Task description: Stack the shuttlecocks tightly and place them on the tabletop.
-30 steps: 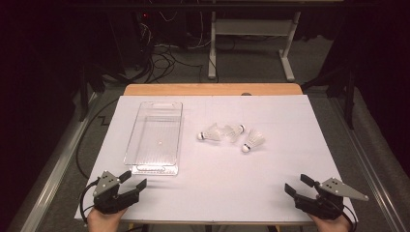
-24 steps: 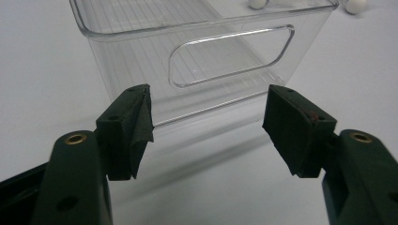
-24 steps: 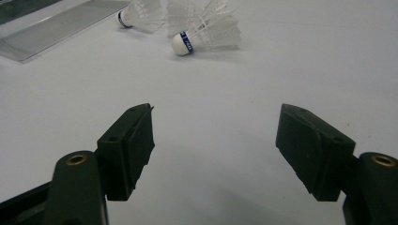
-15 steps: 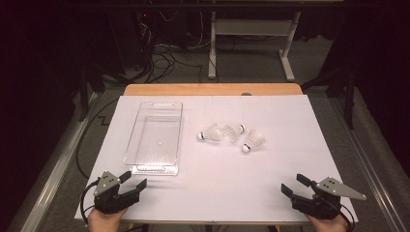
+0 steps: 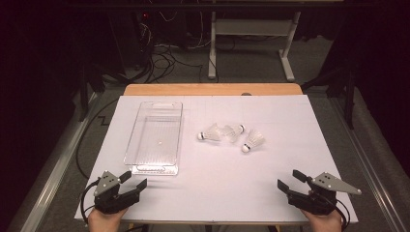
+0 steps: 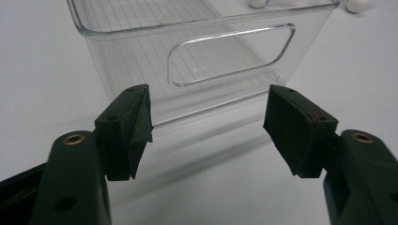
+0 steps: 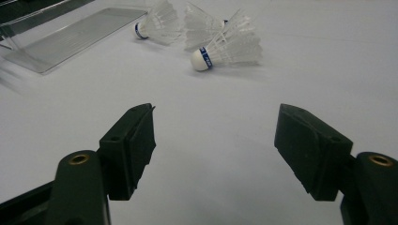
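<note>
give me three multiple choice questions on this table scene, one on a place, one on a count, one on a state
1. Where is the clear bin relative to the shuttlecocks?
A. to their left
B. to their right
C. on top of them

2. How many shuttlecocks lie on the table?
A. one
B. three
C. five

3. What is in the bin?
A. shuttlecocks
B. a claw
C. nothing

Answers:
1. A, the high view shows it left of them.
2. B, three cork tips show.
3. C, its clear floor is bare.
</note>
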A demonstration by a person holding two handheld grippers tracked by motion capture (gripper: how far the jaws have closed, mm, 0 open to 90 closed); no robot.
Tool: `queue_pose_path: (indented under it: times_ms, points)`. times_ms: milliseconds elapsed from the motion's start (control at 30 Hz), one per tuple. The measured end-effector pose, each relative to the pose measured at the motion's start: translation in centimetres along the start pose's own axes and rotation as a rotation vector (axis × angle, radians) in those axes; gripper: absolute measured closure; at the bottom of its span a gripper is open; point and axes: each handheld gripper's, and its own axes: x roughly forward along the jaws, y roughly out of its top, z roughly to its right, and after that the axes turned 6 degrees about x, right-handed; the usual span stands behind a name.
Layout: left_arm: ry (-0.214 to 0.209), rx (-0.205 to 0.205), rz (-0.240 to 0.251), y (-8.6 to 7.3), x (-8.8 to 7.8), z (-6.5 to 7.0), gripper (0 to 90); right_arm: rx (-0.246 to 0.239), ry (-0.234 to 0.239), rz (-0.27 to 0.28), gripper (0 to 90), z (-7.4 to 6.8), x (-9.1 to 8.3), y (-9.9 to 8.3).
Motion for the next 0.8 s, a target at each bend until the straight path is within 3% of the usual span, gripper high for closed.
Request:
queue_pose_path:
  times_ms: [800]
  points:
    - [-0.004,0.006,-0.002,0.0,0.1,0.2,33.6,-0.008,0.03,-0.026,31.3,-0.9,2.9,1.8]
